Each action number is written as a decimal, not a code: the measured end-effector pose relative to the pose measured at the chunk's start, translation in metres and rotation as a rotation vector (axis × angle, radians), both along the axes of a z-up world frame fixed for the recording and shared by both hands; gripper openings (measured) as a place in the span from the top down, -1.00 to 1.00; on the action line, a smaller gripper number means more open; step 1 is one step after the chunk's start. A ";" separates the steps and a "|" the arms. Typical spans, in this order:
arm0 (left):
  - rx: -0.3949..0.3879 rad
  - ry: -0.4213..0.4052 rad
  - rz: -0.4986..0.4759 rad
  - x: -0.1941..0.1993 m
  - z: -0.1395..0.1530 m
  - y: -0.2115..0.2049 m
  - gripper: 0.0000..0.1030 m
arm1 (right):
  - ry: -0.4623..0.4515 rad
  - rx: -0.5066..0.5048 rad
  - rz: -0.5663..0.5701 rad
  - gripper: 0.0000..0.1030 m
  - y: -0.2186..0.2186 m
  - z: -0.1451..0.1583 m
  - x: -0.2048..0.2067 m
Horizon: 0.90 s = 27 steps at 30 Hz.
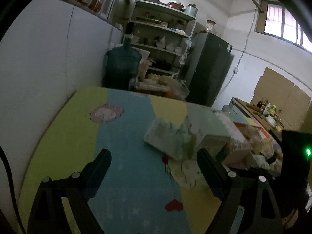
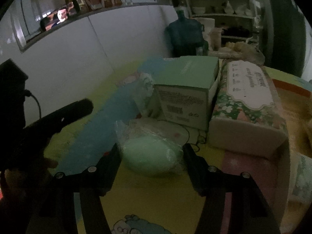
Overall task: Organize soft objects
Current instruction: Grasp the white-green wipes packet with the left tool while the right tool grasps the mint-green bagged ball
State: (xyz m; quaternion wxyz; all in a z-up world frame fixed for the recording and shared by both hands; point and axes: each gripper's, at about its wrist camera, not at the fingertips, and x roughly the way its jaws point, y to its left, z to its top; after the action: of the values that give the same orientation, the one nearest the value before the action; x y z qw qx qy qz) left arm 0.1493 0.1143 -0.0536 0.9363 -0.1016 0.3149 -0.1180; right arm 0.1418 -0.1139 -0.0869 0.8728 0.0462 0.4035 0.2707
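Note:
A pale green soft round object in a clear plastic wrap [image 2: 151,156] lies on the colourful table mat [image 2: 156,198]. My right gripper [image 2: 151,153] is open, with its jaws on either side of the object; I cannot tell if they touch it. A floral tissue pack [image 2: 247,105] and a green box [image 2: 187,89] stand just behind. My left gripper [image 1: 154,161] is open and empty above the blue part of the mat [image 1: 124,136]. A floral soft pack [image 1: 167,138] and the green box [image 1: 208,128] lie ahead of it to the right.
A white wall [image 1: 42,74] runs along the table's left side. A blue water jug [image 1: 122,64], a shelf rack with dishes [image 1: 163,33] and a dark fridge [image 1: 210,70] stand beyond the far edge. More packs crowd the table's right side [image 1: 259,142].

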 end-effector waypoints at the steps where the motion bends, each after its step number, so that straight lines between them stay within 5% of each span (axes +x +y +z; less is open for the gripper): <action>1: 0.001 -0.002 0.003 0.003 0.002 -0.001 -0.73 | -0.003 0.003 -0.001 -0.25 -0.001 0.001 -0.001; 9: 0.044 0.003 -0.021 0.040 0.004 -0.014 -0.73 | -0.006 0.026 -0.003 -0.25 -0.010 0.005 -0.007; 13: 0.084 0.036 -0.179 0.065 0.000 -0.017 -0.73 | -0.005 0.031 -0.006 -0.25 -0.016 0.006 -0.007; 19: 0.109 0.048 -0.558 0.102 -0.007 -0.010 -0.73 | 0.005 0.052 -0.015 -0.25 -0.026 0.004 -0.005; 27: 0.069 0.122 -0.778 0.136 -0.026 -0.013 -0.73 | 0.010 0.049 -0.021 -0.25 -0.031 0.001 -0.001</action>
State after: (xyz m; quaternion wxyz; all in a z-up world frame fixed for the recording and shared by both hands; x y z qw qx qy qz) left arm 0.2856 0.1013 -0.0792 0.8042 0.0502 0.3885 -0.4470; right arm 0.1406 -0.1453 -0.0857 0.8720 0.0730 0.4009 0.2712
